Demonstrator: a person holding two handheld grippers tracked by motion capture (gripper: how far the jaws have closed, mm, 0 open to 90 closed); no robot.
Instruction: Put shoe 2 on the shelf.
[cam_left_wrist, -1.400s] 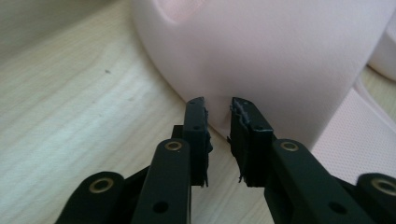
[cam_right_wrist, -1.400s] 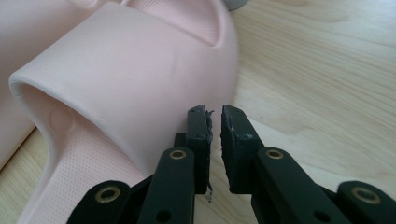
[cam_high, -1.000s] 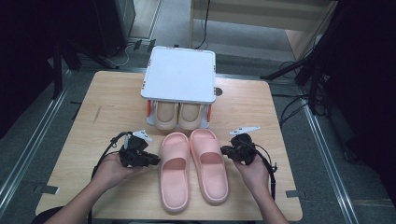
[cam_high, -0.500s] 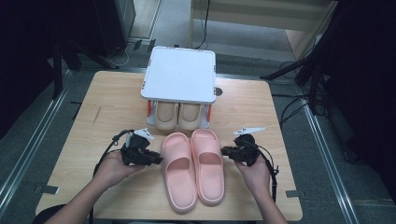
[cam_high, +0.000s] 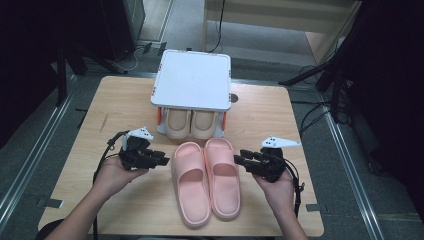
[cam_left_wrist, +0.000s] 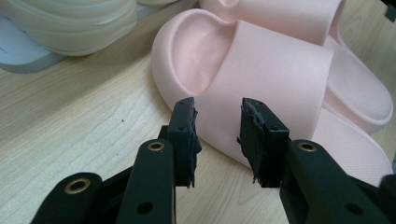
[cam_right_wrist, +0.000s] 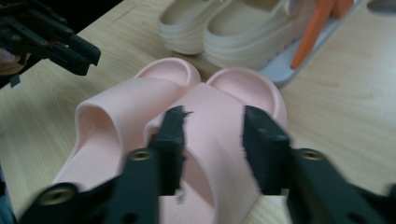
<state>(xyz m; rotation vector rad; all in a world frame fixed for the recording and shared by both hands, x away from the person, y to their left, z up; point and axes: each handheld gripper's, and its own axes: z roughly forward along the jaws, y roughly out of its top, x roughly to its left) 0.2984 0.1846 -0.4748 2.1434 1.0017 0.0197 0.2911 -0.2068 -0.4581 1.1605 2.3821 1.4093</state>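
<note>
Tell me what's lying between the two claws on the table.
The pink slippers lie side by side between the left claw and the right claw, as the high view shows. Both claws are open, with bare wood beside each.

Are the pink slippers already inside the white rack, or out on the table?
Out: the pink slippers lie on the table before the white rack, which holds beige slippers.

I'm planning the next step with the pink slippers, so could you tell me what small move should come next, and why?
Probably ease both grippers inward onto the slipper straps and close. The left gripper and right gripper flank the pink slippers, jaws open, apart from them. The slippers lie side by side before the rack, whose lower shelf already holds beige slippers.
</note>
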